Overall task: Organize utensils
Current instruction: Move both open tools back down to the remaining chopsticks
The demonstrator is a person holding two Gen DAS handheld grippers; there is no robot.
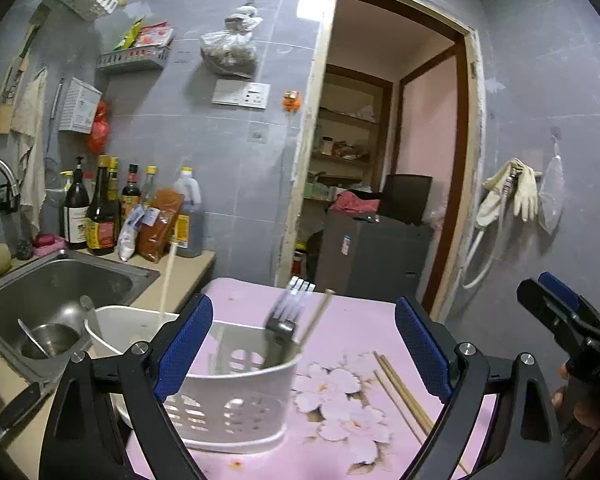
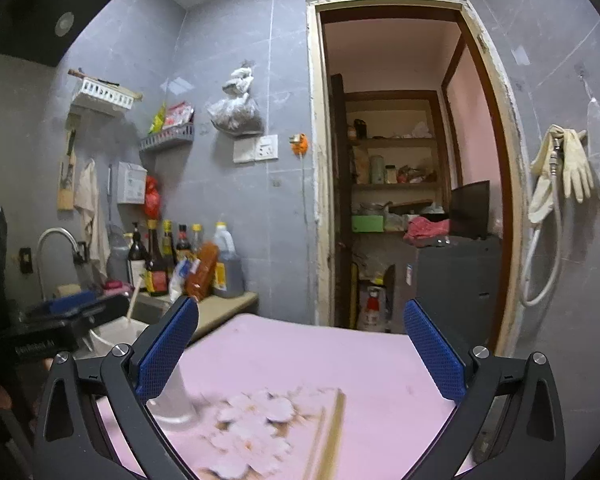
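Note:
A white slotted utensil basket (image 1: 236, 396) stands on the pink flowered table (image 1: 352, 320), holding a dark fork (image 1: 286, 312) and a chopstick (image 1: 316, 316). Loose wooden chopsticks (image 1: 400, 392) lie on the table to its right; they show blurred in the right wrist view (image 2: 332, 432). My left gripper (image 1: 304, 352) is open and empty, just above the basket. My right gripper (image 2: 300, 356) is open and empty above the table; it shows at the right edge of the left view (image 1: 560, 312). The basket's corner shows blurred behind my right gripper's left finger (image 2: 172, 400).
A steel sink (image 1: 60, 292) with a ladle and a faucet lies to the left. A white bowl (image 1: 128, 328) with a chopstick standing in it is beside the basket. Sauce bottles (image 1: 100, 216) line the counter. A doorway (image 1: 384, 152) opens behind the table.

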